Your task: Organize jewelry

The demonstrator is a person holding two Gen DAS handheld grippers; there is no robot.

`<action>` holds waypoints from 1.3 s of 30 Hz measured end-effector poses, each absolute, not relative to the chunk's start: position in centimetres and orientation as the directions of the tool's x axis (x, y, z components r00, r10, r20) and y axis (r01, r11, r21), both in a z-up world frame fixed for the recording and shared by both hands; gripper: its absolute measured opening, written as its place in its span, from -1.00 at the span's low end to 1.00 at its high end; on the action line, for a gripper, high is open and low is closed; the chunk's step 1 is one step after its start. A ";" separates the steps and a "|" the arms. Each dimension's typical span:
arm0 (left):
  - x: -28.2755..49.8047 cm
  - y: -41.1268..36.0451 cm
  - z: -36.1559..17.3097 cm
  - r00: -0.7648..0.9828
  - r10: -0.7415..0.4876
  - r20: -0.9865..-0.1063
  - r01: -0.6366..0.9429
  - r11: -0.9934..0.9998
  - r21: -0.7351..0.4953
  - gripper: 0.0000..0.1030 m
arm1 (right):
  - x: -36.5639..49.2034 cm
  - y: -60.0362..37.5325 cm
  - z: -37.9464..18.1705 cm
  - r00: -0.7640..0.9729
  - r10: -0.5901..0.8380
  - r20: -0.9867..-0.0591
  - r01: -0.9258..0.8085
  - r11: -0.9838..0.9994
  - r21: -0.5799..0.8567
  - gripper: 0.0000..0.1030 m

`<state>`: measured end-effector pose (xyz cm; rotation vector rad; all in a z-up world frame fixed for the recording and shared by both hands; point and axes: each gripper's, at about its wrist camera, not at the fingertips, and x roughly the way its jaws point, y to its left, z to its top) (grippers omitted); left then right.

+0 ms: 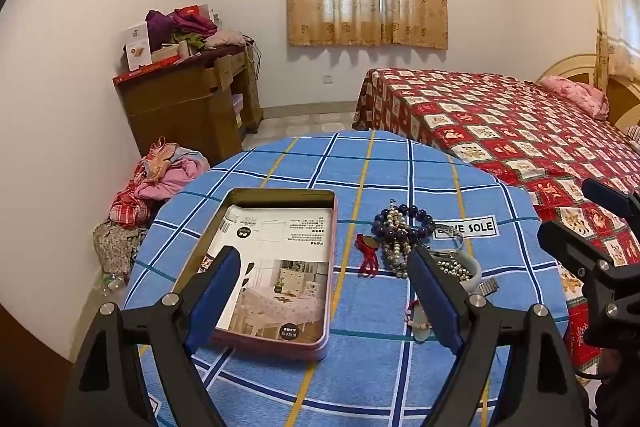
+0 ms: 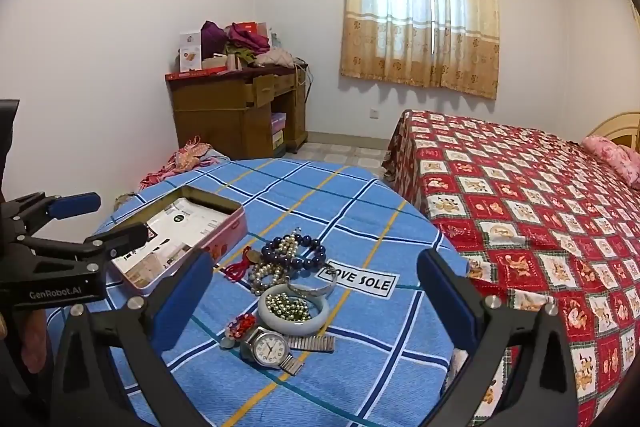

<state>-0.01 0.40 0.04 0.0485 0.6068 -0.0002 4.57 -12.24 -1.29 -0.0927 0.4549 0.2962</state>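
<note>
An open pink tin box lined with a printed leaflet sits on the blue checked tablecloth; it also shows in the right wrist view. To its right lies a jewelry pile: a dark blue bead bracelet, pearl strands, a red tassel charm, a silver bangle, a jade bangle ringing small metal beads, a red bead charm and a wristwatch. My left gripper is open and empty above the box and pile. My right gripper is open and empty above the pile.
The round table's edge lies close to a bed with a red patterned cover. A wooden desk piled with clothes stands by the far wall. Clothes lie heaped on the floor to the left.
</note>
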 end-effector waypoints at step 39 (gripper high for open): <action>0.0 0.5 -0.5 0.819 0.021 -0.574 0.009 0.999 0.049 0.66 | 4.5 -11.5 -1.6 0.850 0.267 -0.454 -0.309 0.951 -0.019 1.00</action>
